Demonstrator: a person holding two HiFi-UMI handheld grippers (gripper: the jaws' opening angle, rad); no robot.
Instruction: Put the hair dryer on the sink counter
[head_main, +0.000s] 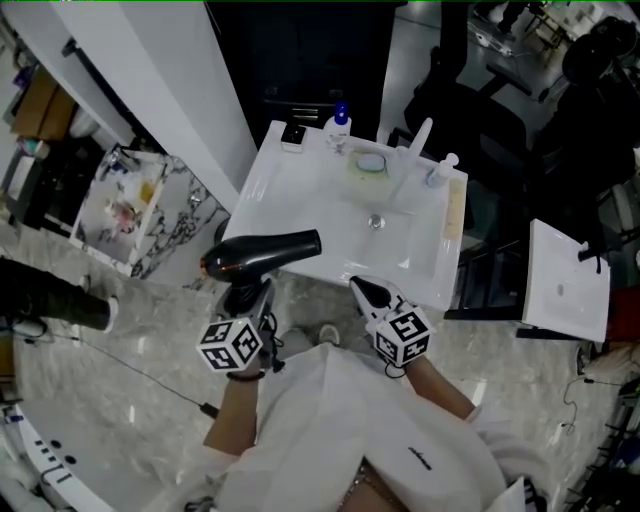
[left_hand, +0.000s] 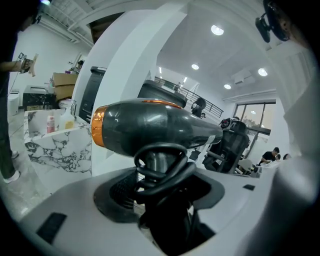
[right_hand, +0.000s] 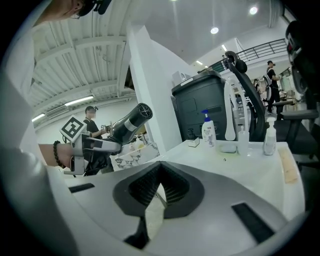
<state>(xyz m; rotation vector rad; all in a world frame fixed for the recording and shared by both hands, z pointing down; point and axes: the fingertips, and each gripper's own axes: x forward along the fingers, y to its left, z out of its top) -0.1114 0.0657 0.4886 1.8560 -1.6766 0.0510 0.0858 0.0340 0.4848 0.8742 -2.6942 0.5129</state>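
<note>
Your left claw (head_main: 248, 292) pinched the hair dryer (head_main: 262, 252) by its handle, holding it off the near left corner of the worktop (head_main: 300, 205), over the floor (head_main: 150, 340); your right claw (head_main: 361, 289), pressed together, held nothing at the near edge.

A hair dryer (left_hand: 150, 127) has a smooth, semi-gloss dark grey plastic body and a shiny copper-coloured band (left_hand: 98, 126) at its rear. The white sink surface (head_main: 300, 190) is smooth and glossy. The pale marble-look floor (head_main: 130, 350) is polished. The right hand-held gripper (right_hand: 159, 165) is matt grey plastic with ribbed black pads (right_hand: 175, 187).
</note>
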